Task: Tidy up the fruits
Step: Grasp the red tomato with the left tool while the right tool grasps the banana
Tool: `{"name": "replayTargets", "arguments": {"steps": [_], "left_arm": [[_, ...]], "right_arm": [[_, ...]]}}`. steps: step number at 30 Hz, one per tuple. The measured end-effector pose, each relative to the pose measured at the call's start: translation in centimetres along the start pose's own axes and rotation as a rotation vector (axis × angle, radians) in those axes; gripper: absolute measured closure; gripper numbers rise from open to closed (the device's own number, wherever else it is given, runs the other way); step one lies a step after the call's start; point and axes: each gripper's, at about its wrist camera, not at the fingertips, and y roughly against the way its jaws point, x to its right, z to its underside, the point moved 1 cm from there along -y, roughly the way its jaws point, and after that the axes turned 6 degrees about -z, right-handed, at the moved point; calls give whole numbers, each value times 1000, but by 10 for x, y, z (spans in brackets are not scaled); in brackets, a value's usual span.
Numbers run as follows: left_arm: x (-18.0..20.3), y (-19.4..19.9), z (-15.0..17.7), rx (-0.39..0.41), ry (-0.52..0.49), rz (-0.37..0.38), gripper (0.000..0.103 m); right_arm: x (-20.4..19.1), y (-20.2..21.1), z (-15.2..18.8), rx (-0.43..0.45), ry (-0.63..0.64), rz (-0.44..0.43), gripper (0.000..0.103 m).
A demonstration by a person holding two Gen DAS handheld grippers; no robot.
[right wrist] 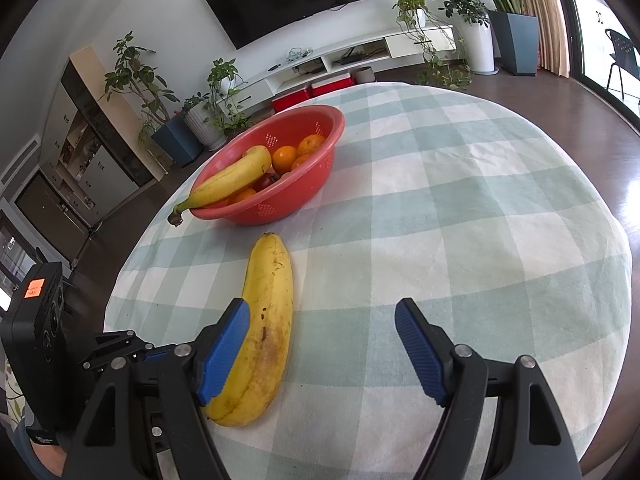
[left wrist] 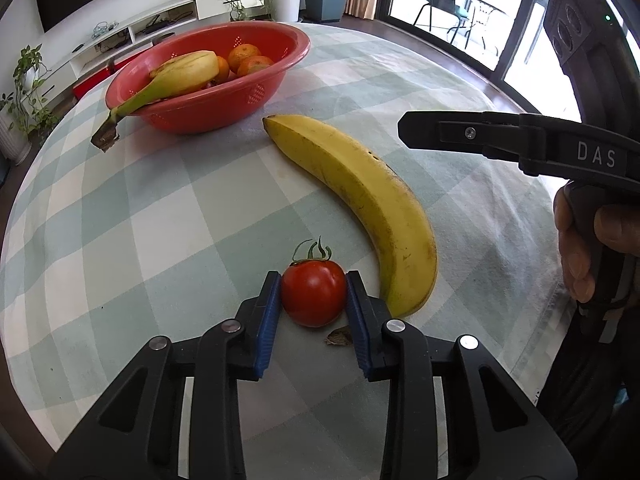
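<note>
A red tomato with a green stalk sits on the checked tablecloth, and my left gripper is shut on it, blue pads pressing both its sides. Just right of it lies a long yellow banana, curving away toward the red bowl. In the right wrist view my right gripper stands open over the cloth. The same banana passes under its left finger, and nothing is between the pads. The bowl holds another banana and several oranges. The tomato is hidden in this view.
A round table under a green-and-white checked cloth carries everything; its edge curves close on all sides. A small brown scrap lies beside the tomato. One black finger of the right gripper and a person's hand fill the right of the left wrist view.
</note>
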Motion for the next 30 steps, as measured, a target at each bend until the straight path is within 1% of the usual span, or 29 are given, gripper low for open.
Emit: {"name": "replayTargets", "arguments": {"steps": [12, 16, 21, 22, 24, 30], "left_arm": [[-14, 12, 15, 47, 62, 32, 73], [-25, 20, 24, 75, 111, 51, 73], [-47, 35, 37, 130, 194, 80, 74], [-50, 37, 39, 139, 204, 85, 74], [-55, 41, 41, 155, 217, 92, 74], [-62, 48, 48, 186, 236, 116, 74]], "right_arm": [[-11, -7, 3, -15, 53, 5, 25], [-19, -9, 4, -25, 83, 7, 25], [-41, -14, 13, -65, 154, 12, 25], [-46, -17, 15, -78, 169, 19, 27], [-54, -21, 19, -105, 186, 36, 34], [-65, -34, 22, -148, 188, 100, 44]]}}
